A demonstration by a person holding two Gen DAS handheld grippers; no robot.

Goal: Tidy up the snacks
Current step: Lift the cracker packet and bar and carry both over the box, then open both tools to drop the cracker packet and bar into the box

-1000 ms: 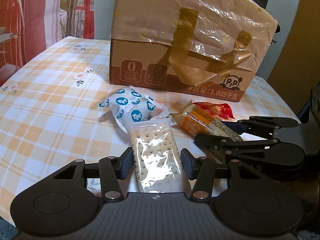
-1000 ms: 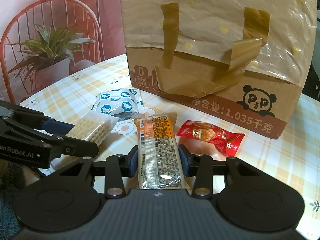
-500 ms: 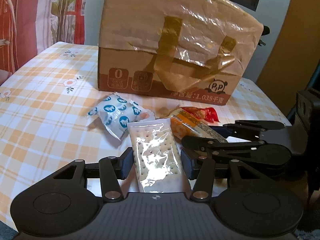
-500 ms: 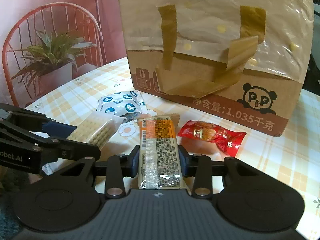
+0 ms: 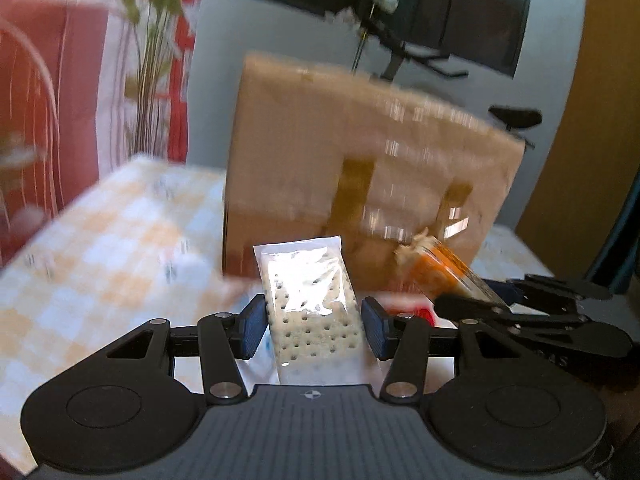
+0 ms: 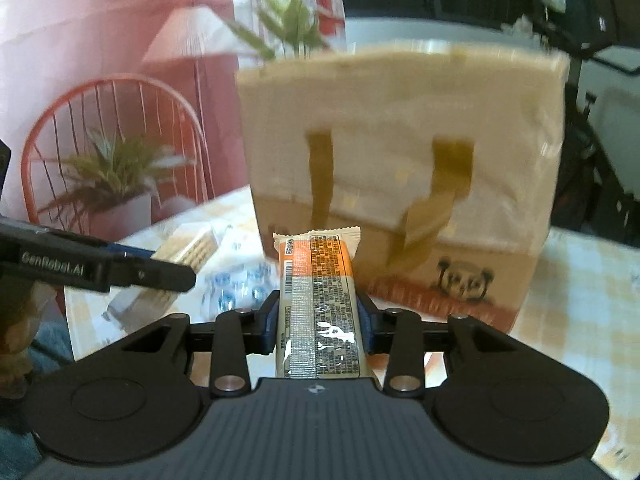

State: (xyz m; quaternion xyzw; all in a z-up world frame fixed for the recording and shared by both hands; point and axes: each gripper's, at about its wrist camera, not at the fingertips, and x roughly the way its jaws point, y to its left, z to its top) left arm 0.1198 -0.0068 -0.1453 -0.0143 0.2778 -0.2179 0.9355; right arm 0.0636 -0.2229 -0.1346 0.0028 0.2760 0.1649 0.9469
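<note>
My left gripper [image 5: 314, 326] clamps the cracker pack [image 5: 310, 300], my right gripper [image 6: 318, 330] pinches the orange bar [image 6: 318, 300], both off the table in front of the bag [image 6: 404, 168]. Risk: slick wrappers slipping out, or snagging the bag's rim.
</note>
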